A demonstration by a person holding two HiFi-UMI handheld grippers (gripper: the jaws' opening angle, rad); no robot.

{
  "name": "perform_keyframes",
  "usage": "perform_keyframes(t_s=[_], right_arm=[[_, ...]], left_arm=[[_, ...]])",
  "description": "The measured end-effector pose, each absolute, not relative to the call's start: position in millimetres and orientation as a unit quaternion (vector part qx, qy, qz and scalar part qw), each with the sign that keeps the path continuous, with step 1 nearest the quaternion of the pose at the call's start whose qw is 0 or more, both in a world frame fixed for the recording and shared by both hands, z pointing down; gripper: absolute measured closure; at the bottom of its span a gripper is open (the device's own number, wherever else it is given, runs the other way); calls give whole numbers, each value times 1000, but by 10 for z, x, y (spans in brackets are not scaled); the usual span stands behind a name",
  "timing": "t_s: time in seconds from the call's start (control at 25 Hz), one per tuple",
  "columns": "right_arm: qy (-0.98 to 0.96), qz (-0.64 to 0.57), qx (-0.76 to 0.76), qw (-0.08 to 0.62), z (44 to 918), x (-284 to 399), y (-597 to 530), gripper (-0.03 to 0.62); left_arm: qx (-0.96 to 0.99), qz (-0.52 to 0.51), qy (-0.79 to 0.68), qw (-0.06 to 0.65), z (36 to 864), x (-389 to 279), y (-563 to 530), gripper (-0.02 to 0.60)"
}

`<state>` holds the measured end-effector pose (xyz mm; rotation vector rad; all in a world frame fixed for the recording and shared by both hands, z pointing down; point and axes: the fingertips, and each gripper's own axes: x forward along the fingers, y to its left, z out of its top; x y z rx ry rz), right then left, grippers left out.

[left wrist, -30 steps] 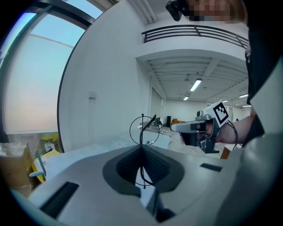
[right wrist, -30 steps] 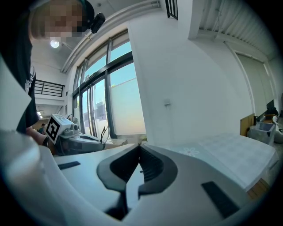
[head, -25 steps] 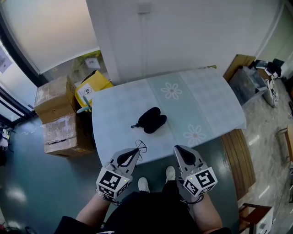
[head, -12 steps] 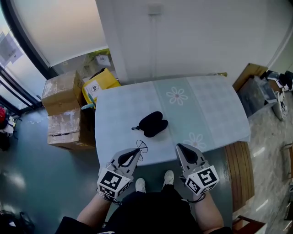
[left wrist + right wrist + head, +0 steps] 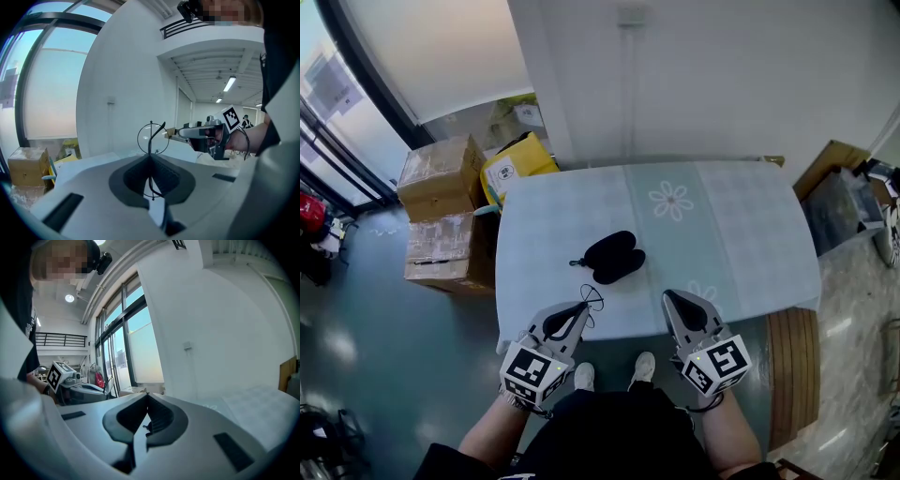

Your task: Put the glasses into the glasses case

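A black glasses case [image 5: 613, 257] lies on the pale cloth-covered table [image 5: 741, 244], left of its middle; it shows as two dark lobes with a small pull tab at its left end. My left gripper [image 5: 581, 307] hovers over the table's near edge, shut on thin wire-framed glasses [image 5: 592, 300]. In the left gripper view the glasses [image 5: 151, 138] stand upright between the closed jaws of that gripper [image 5: 151, 158], one round lens above the tips. My right gripper [image 5: 672, 298] is level with it to the right, shut, nothing held; its jaws [image 5: 147, 398] meet.
Cardboard boxes [image 5: 441, 230] and a yellow package [image 5: 514, 167] stand on the floor left of the table. A white wall runs behind it. A wooden bench [image 5: 790, 375] and clutter sit on the right. The person's feet [image 5: 583, 376] show below the near edge.
The head view has shifted, so the table sits a little lower and further right in the picture. Both grippers keep their places at the near edge; the left still holds the glasses.
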<state>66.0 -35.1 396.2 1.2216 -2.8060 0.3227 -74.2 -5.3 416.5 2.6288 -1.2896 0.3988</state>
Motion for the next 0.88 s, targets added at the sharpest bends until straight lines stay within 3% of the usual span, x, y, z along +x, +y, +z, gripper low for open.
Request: perform_keyframes(t_s=[0.88], right_arm=[[-937, 131, 322, 24, 4130, 1181, -914, 571]], left_arm=[[845, 152, -503, 100, 4222, -152, -399, 554]])
